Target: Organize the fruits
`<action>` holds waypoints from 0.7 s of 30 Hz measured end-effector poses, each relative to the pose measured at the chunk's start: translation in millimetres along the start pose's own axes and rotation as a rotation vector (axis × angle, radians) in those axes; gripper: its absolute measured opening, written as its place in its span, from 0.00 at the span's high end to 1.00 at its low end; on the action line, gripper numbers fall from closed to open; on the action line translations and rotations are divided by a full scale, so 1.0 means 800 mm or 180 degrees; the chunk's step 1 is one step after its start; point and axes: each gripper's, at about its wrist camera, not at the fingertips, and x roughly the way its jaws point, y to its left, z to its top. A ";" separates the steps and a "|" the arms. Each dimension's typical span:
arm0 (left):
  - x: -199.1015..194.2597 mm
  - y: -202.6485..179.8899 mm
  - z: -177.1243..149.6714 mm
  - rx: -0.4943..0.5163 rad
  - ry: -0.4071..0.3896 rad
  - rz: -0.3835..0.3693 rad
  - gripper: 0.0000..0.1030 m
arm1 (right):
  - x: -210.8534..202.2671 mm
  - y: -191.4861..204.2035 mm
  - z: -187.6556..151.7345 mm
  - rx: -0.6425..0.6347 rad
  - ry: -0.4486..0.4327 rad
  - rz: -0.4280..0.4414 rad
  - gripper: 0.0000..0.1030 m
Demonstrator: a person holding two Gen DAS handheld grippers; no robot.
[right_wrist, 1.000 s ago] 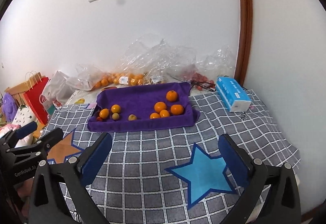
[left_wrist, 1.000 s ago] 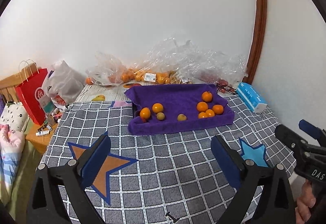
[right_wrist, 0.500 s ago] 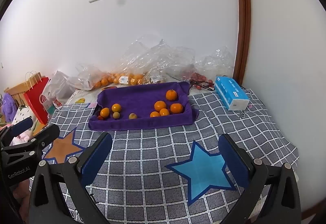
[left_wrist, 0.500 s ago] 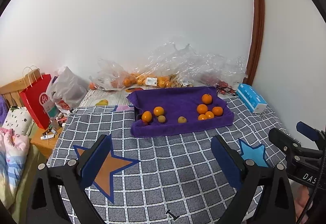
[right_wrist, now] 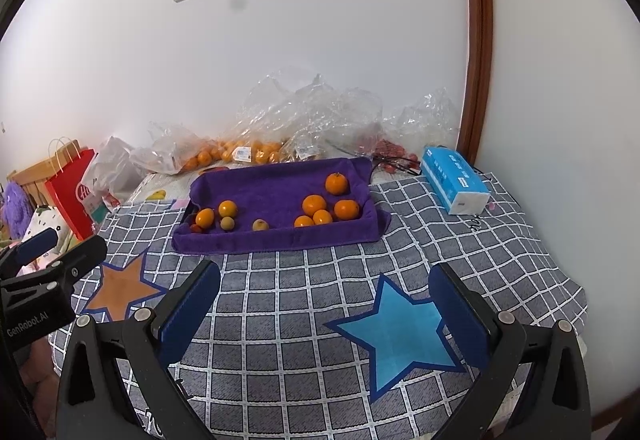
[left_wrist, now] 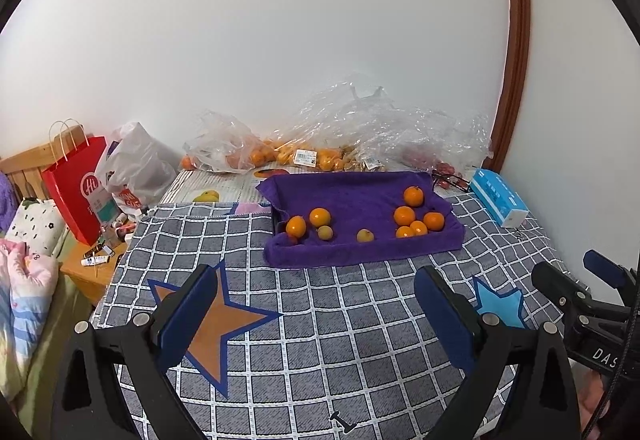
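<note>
The left hand-held gripper (right_wrist: pixel 36 268) reads "GenRobot.AI" (the right hand-held gripper (left_wrist: pixel 576 280) "DAS").

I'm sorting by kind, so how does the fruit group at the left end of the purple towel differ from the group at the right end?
The left group mixes two oranges with a smaller, duller yellowish fruit; the right group is all bright oranges. The left group has fewer pieces than the right group's five. The left group lines up near the front edge; the right group reaches further back. Both lie loose on the purple towel.

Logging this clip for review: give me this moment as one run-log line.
phase: pre-grasp | left gripper: open, empty | right gripper: open, empty | fruits: untouched on purple towel | bed cover: under both grippers
</note>
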 end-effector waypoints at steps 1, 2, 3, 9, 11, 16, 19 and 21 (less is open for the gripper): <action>0.000 0.000 0.000 0.0006 -0.0003 0.0004 0.04 | 0.000 0.000 0.000 -0.0001 -0.0005 0.0000 0.01; 0.001 -0.001 -0.001 0.0013 -0.0002 0.0007 0.04 | 0.000 0.000 0.000 0.0002 -0.0011 -0.0002 0.01; 0.002 -0.001 -0.001 0.0023 0.0005 0.0012 0.04 | 0.000 0.000 0.000 0.0006 -0.0012 -0.0005 0.01; 0.004 -0.001 -0.001 0.0006 0.0023 0.0007 0.04 | 0.001 0.003 0.000 -0.0003 -0.0007 -0.0006 0.01; 0.004 -0.001 -0.001 0.0007 0.0027 0.0011 0.04 | 0.002 0.004 0.000 -0.0021 0.0003 -0.0005 0.01; 0.005 -0.002 -0.002 0.0031 0.0023 0.0009 0.04 | 0.001 0.004 0.001 -0.0006 -0.0018 -0.0006 0.01; 0.003 0.000 -0.003 0.0029 0.0020 0.0009 0.03 | 0.001 0.003 0.001 0.0016 -0.0023 -0.0008 0.01; 0.004 0.000 -0.002 0.0013 0.0031 0.0006 0.04 | 0.001 0.002 0.002 0.0025 -0.0025 -0.0002 0.01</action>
